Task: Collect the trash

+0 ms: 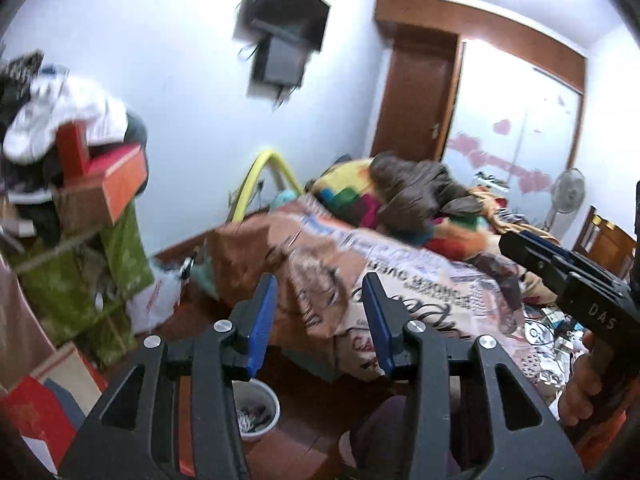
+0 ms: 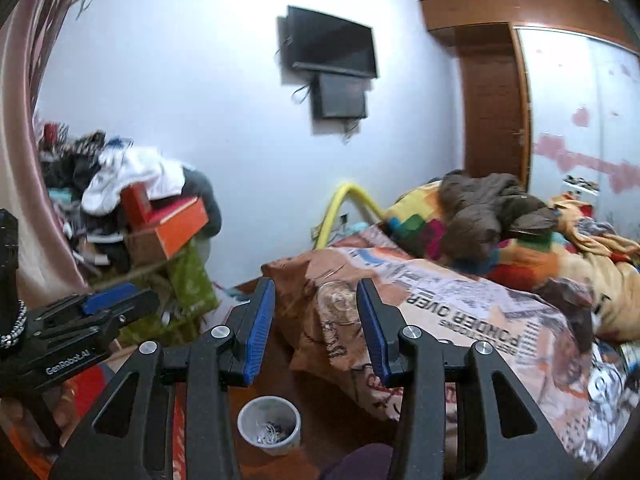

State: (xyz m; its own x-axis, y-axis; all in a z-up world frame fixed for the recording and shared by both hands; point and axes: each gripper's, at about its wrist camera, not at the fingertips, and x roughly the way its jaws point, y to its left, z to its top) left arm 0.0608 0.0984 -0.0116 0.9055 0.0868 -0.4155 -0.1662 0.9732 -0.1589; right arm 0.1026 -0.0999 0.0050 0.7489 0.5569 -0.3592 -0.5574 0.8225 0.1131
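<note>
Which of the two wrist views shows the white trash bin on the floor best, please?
The right wrist view: the white trash bin sits whole between the tool's fingers, contents visible. In the left wrist view the bin is partly hidden behind a finger.

Bin (image 1: 256,412) half hidden behind left gripper (image 1: 320,320).

Both wrist views face the bed (image 1: 400,264) (shared), wall behind

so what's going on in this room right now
A person holds a tool in each hand over a cluttered bedroom. The left tool and right tool are both open and empty, aimed toward the bed. A small white bin with some trash in it sits on the floor below.
</note>
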